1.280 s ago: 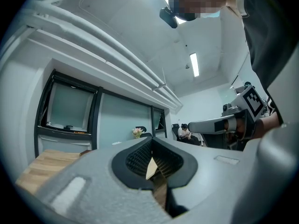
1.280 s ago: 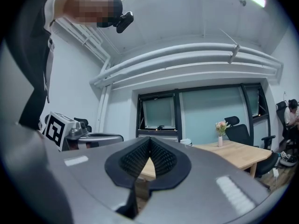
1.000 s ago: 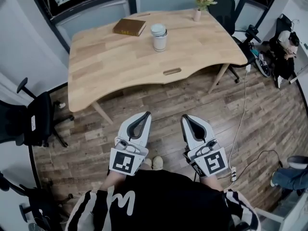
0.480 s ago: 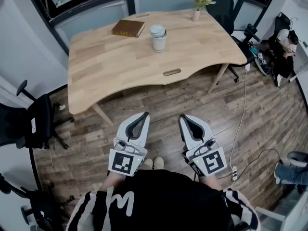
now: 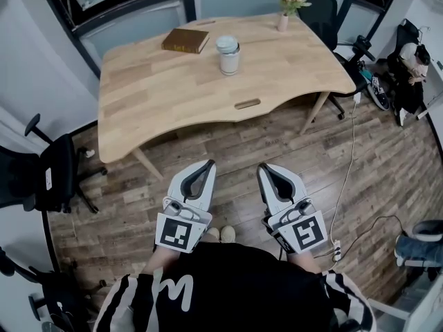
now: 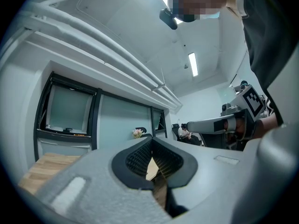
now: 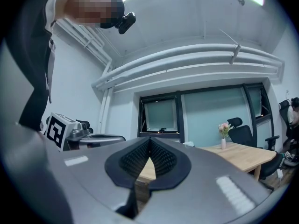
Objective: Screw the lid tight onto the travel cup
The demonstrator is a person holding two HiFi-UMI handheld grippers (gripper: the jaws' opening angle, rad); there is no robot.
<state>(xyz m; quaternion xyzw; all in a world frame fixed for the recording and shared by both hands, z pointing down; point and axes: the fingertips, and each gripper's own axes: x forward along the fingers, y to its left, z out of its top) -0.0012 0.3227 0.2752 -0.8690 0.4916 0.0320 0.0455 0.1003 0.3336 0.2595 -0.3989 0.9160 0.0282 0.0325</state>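
The left claw [image 5: 209, 164] and the right claw [image 5: 264, 168] hang side by side over the wooden floor, close in front of the person's body. Each has its jaws pressed together with nothing between them; each claw's own view shows only a thin sliver of table through the ribbed pads.

The cup [image 5: 229, 59] stands upright on the table [image 5: 159, 95], well ahead of both claws and apart from them, with the stretch of floor and the near table edge between. Its lid [image 5: 225, 43] sits on top (whether it is threaded on or only resting there cannot be told from this far). A book [image 5: 185, 40] lies just beyond and to the left of the cup, and a small vase [image 5: 283, 21] stands farther off to the right.

The cup lies almost straight ahead, between the lines of the two claws, a shade closer to the left one. Its long axis runs up and down while the claws point roughly level, so one would likely meet the side of the cup and the other the rim of the lid. The task looks not yet begun.
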